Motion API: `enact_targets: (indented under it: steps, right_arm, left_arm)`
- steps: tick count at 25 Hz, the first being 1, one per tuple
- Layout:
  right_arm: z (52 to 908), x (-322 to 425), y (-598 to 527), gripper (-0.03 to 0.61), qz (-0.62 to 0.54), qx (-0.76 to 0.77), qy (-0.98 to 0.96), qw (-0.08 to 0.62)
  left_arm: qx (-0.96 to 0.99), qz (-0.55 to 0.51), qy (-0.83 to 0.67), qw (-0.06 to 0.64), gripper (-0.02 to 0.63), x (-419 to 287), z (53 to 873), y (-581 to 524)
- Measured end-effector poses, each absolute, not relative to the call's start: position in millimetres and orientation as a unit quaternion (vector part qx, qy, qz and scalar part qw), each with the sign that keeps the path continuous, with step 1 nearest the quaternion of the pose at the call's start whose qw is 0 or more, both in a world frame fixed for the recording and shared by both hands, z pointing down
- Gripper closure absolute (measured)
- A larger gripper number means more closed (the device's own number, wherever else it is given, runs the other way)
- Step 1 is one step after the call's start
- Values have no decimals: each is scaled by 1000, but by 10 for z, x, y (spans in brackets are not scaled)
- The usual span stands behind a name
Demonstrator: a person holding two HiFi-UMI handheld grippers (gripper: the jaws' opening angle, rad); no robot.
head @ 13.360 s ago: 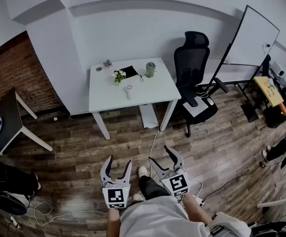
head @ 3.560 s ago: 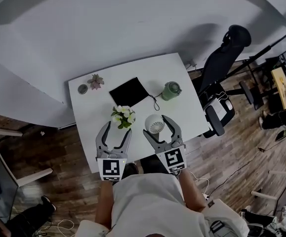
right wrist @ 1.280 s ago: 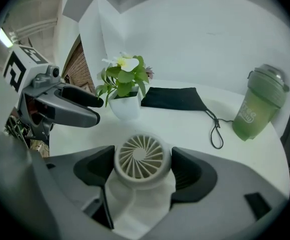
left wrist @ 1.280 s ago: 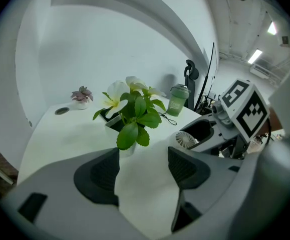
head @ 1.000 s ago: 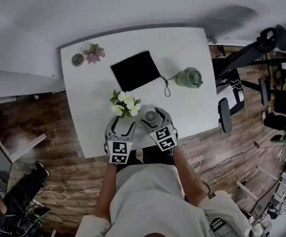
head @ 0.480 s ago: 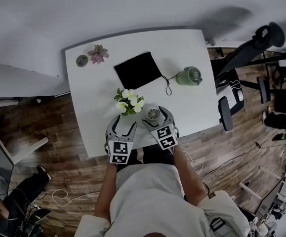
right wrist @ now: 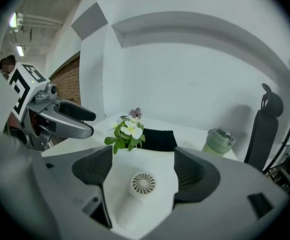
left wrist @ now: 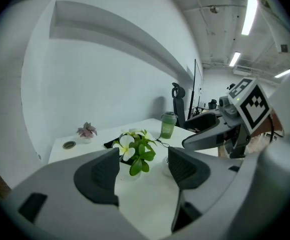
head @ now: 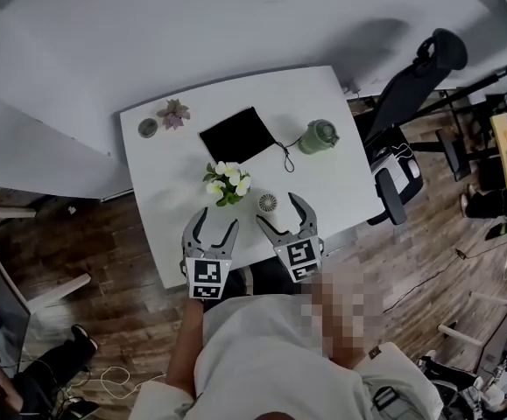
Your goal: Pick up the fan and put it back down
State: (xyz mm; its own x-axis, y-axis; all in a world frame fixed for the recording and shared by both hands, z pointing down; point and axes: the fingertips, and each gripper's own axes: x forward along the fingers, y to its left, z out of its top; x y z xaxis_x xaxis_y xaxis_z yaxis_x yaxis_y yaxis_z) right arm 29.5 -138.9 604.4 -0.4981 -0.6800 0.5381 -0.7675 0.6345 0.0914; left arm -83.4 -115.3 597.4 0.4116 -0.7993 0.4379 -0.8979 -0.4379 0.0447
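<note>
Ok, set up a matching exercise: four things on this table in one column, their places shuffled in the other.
1. fan
2. black pouch
3. green jar
4. pink plant

A. far left corner of the table
B. lying just ahead of the open right gripper
C. right side, nearest the office chair
D. middle, beyond the white flowers

Pairs: 1-B, 2-D, 3-C, 4-A
</note>
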Motion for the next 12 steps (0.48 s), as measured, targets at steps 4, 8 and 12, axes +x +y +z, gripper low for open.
enact_targets:
  steps: [4, 8, 12]
  right_arm:
    - [5602, 258, -1268, 195, 52, 440, -865, 235]
    - [5225, 220, -1148, 196, 24, 450, -869, 205]
    - [4969, 222, -1046, 198, -3, 460, -867, 191]
  left_arm:
    - [838, 153, -514, 102, 314, -866, 5623, -1123]
    - [844, 131, -516, 72, 314, -874, 5316, -1076]
    - [848, 114, -516, 51, 314, -866, 5063, -981]
